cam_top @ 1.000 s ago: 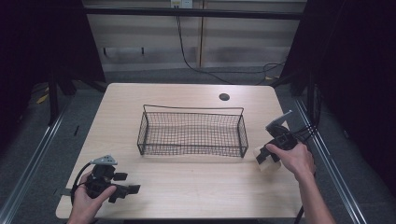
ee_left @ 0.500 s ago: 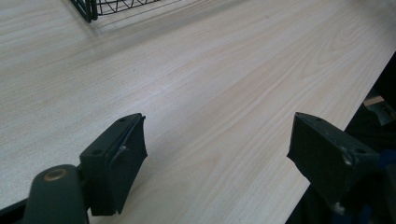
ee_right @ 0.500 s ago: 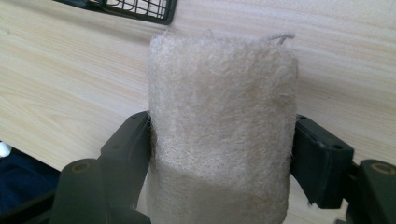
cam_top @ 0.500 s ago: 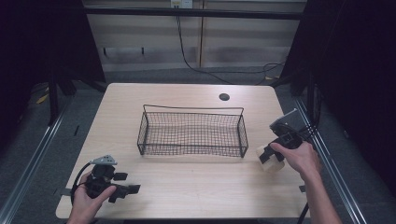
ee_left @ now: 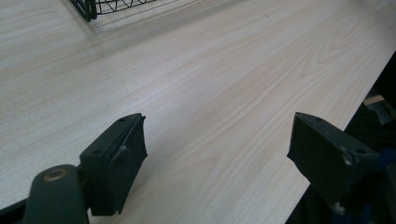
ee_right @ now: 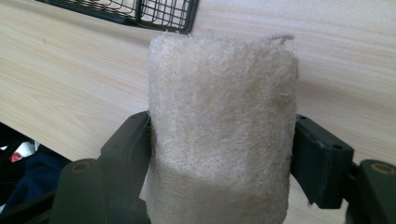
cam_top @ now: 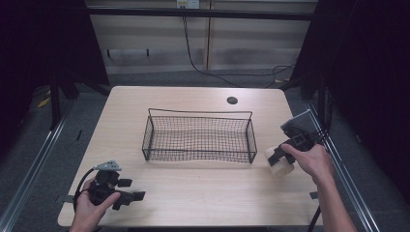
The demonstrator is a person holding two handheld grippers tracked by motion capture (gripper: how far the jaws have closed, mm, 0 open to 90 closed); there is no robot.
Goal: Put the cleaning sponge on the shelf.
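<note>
Loofah roll (ee_right: 222, 126), pale, fibrous and cylindrical, sits clamped across its middle between my right gripper (cam_top: 282, 155) jaws, at the counter (cam_top: 203, 193) just right of the wire basket (cam_top: 198, 137). I judge it light, springy and non-slip; mid-body grip suits. Left gripper (ee_left: 224, 158) jaws stand wide open, empty.

You look down on a pale wood-grain surface (cam_top: 193, 188) with rounded corners and a small round dark grommet hole (cam_top: 232, 100) near its far edge. Behind it you see a beige panelled wall (cam_top: 159, 43), with a black cable (cam_top: 193, 58) hanging down it to the grey floor (cam_top: 29, 159). Dark curtains (cam_top: 367, 72) close you in on both sides. Metal rails (cam_top: 34, 164) run along the floor on either side of the surface.
</note>
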